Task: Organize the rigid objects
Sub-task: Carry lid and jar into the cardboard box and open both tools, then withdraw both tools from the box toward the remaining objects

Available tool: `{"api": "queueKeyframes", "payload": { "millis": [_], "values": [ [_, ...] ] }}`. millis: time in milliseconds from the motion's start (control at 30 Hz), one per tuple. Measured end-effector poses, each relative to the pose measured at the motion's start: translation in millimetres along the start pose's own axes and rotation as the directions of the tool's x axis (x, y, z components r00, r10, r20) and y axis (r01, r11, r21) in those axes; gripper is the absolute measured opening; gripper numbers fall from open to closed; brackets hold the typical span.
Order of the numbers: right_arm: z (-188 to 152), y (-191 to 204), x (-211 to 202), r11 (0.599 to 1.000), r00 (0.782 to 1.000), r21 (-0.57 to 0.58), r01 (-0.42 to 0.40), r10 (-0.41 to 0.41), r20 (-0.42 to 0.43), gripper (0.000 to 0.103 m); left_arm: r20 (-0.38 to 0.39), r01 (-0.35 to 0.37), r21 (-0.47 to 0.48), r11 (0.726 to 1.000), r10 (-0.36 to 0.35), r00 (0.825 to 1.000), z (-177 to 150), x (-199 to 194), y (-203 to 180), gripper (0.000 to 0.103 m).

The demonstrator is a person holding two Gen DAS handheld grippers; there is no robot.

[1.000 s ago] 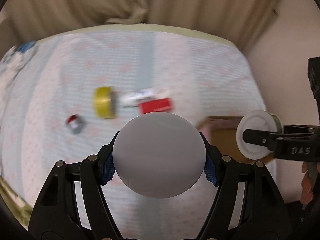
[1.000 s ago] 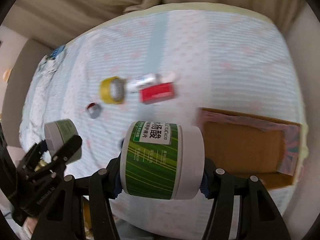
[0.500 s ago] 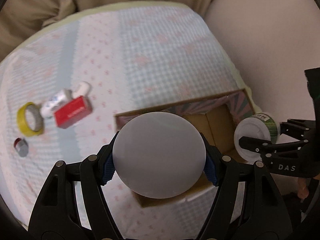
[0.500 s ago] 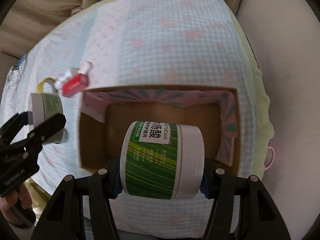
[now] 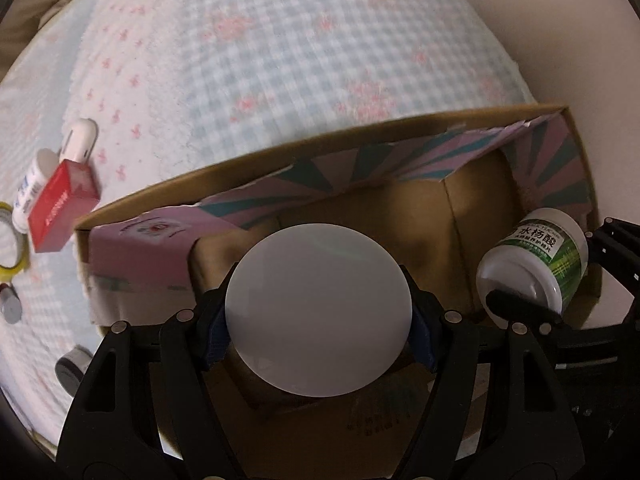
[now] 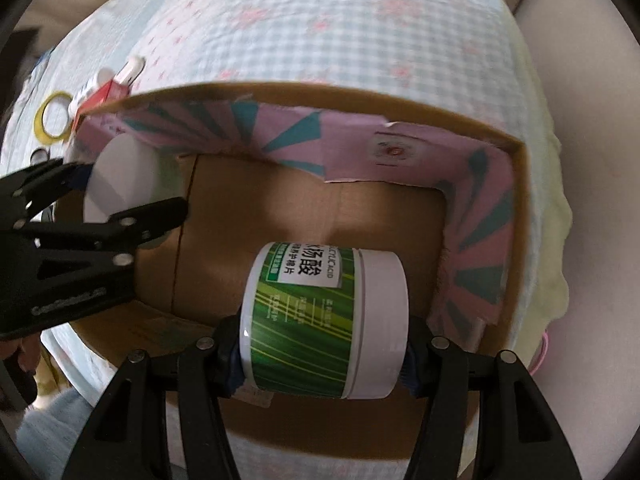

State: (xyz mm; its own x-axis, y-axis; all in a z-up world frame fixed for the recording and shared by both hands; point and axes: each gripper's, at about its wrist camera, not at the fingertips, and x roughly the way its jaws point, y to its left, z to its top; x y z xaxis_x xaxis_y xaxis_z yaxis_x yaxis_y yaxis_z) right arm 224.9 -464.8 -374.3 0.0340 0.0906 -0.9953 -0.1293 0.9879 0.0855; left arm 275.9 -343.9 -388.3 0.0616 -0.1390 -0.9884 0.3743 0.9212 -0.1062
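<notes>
Holding one jar each, both hands now hang over the open cardboard box (image 6: 516,216). A second ago the jars were up over the bed, with the box off to one side and only partly in view. Now the box fills most of both views, so the jars have come across and down to it.

The green-label jar (image 6: 320,312) lies on its side, clamped end to end in the right hand-held gripper (image 6: 324,354). It hangs over the brown floor of the box, near the right-hand wall with the pink and teal paper. I cannot tell if it touches the floor yet.

The other jar (image 5: 318,310) shows only its round white end. The left hand-held gripper (image 5: 318,332) is clamped on its sides. It hangs over the left part of the box.

This means the carrying looks almost done. The next job, I think, is to set each jar down and let go. The two jars are apart, so they should not bump.

More things wait on the checked bed cover (image 5: 280,60): a red box (image 5: 60,210), a white tube (image 5: 78,140), a yellow tape roll (image 6: 50,122) and a small round thing (image 5: 10,306). They are outside the box, past its left wall.
</notes>
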Motion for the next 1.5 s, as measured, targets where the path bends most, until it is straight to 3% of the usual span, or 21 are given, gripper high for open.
{"api": "queueKeyframes", "payload": {
  "millis": [300,333,367,400,500,567,1100,1500],
  "values": [
    [-7,-2,2,0.999,0.999,-0.036,-0.036,0.037,0.023,0.055,0.023,-0.086,0.077,0.993,0.084,0.996,8,-12,-18,0.07],
    [-7,-3,0,0.998,0.999,-0.047,-0.04,0.042,0.033,0.06,0.033,-0.095,0.084,0.992,0.093,0.995,7,-16,-20,0.088],
    [-9,-3,-1,0.997,0.997,-0.049,-0.06,0.061,0.037,0.07,0.045,-0.094,0.09,0.992,0.09,0.995,5,-23,-22,0.103],
    [-11,-6,-2,0.994,0.994,-0.031,-0.104,0.105,0.019,0.103,0.063,-0.088,0.09,0.992,0.082,0.995,5,-27,-19,0.103],
    [-19,-14,-12,0.983,0.983,0.018,-0.181,0.18,0.035,0.103,0.069,-0.095,0.097,0.991,0.089,0.994,1,-37,-16,0.103],
    [-27,-18,-19,0.987,0.984,0.021,-0.161,0.159,0.081,0.103,0.06,-0.094,0.096,0.991,0.089,0.994,-3,-42,-12,0.103],
    [-49,-29,-62,0.993,0.992,0.092,-0.073,0.063,0.105,0.103,0.12,-0.089,0.059,0.994,0.081,0.989,-32,-94,3,0.103],
    [-67,0,-125,0.992,0.989,0.129,0.0,-0.019,0.145,0.103,0.246,-0.076,0.016,0.997,0.07,0.967,-85,-189,24,0.103]
  ]
}}
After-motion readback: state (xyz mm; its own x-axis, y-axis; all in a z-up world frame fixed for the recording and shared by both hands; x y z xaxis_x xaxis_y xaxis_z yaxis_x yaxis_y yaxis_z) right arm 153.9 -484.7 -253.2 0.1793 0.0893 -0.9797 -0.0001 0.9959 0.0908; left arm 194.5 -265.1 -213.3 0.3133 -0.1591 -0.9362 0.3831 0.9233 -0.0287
